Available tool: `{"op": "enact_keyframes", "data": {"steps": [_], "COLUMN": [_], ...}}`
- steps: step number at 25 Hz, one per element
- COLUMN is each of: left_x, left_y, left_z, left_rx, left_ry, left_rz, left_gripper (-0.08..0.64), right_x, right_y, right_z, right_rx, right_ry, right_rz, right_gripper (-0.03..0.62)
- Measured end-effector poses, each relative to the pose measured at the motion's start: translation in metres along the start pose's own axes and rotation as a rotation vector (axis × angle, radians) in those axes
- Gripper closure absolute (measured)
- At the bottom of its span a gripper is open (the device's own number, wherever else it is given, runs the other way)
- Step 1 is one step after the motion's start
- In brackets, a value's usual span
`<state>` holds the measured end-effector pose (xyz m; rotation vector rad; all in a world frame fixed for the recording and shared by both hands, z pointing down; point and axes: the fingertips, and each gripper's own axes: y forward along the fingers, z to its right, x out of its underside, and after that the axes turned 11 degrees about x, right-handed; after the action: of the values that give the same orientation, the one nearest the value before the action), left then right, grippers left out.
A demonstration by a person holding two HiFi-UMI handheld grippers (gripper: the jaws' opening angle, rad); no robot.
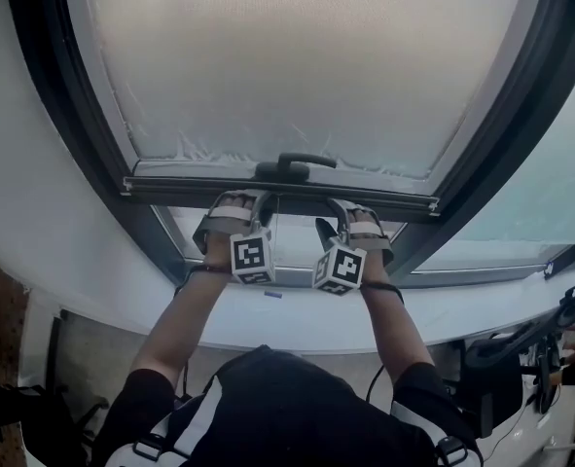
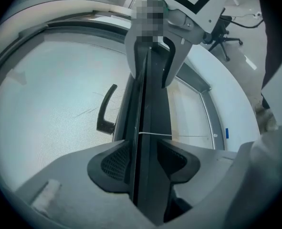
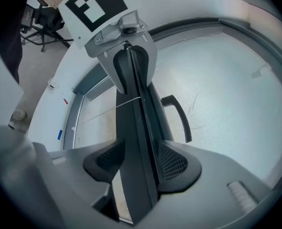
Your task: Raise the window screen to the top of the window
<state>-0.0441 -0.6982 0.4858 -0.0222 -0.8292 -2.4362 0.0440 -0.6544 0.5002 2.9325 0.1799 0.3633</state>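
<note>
A person stands at a large window set in a dark frame (image 1: pixel 63 115), both arms stretched forward over a white window sill (image 1: pixel 462 314). The pale grey, finely woven window screen (image 1: pixel 297 66) covers most of the opening. Its mesh looks flat and taut, with a faintly ragged whitish edge along the bottom. The mesh ends in a long dark metal bottom rail (image 1: pixel 170 187) that runs across the window, low in the opening, with a narrow strip of uncovered glass below it. A dark curved pull handle (image 1: pixel 292 166) sits at the middle of the rail, on the mesh side.

The left claw (image 1: pixel 236 200) is at the rail just left of the handle and the right claw (image 1: pixel 350 207) just right of it, the two close together. Each carries a white cube with black square markers. In the left gripper view and the right gripper view, each claw is spread wide astride the rail, with the dark bar running between its two ribbed black pads and the pads close beside its faces. A thin white cord (image 2: pixel 155 134) crosses the rail just beyond the left claw.
</note>
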Motion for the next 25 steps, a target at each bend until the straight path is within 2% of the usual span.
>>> {"op": "enact_keyframes", "data": {"steps": [3, 7, 11, 16, 19, 23, 24, 25], "left_x": [-0.003, -0.008, -0.007, -0.007, -0.01, -0.012, -0.012, -0.011], "left_y": [0.006, 0.012, 0.013, 0.016, 0.014, 0.013, 0.013, 0.013], "left_z": [0.002, 0.004, 0.004, 0.004, 0.005, 0.005, 0.006, 0.007], "left_rx": [0.013, 0.036, 0.028, 0.039, 0.064, 0.054, 0.056, 0.063], "left_ry": [0.035, 0.007, -0.001, -0.008, -0.04, -0.078, -0.088, -0.095], "left_rz": [-0.033, -0.029, -0.035, -0.08, -0.081, -0.069, -0.07, -0.078], "left_gripper": [0.371, 0.371, 0.371, 0.371, 0.371, 0.373, 0.373, 0.374], "right_x": [-0.006, -0.005, -0.005, -0.001, -0.001, -0.001, -0.001, 0.0], "right_y": [0.002, 0.002, 0.003, 0.011, 0.011, 0.01, 0.01, 0.011], "right_z": [-0.002, -0.005, 0.001, 0.002, -0.001, -0.001, -0.001, -0.001], "right_rx": [0.006, -0.002, 0.027, 0.03, 0.021, 0.016, 0.016, 0.016], "right_ry": [0.001, 0.021, 0.033, 0.016, 0.025, 0.046, 0.039, 0.029], "right_rz": [-0.002, 0.0, 0.0, -0.018, -0.015, -0.027, -0.035, -0.043], "right_gripper": [0.367, 0.367, 0.367, 0.367, 0.364, 0.365, 0.373, 0.408]}}
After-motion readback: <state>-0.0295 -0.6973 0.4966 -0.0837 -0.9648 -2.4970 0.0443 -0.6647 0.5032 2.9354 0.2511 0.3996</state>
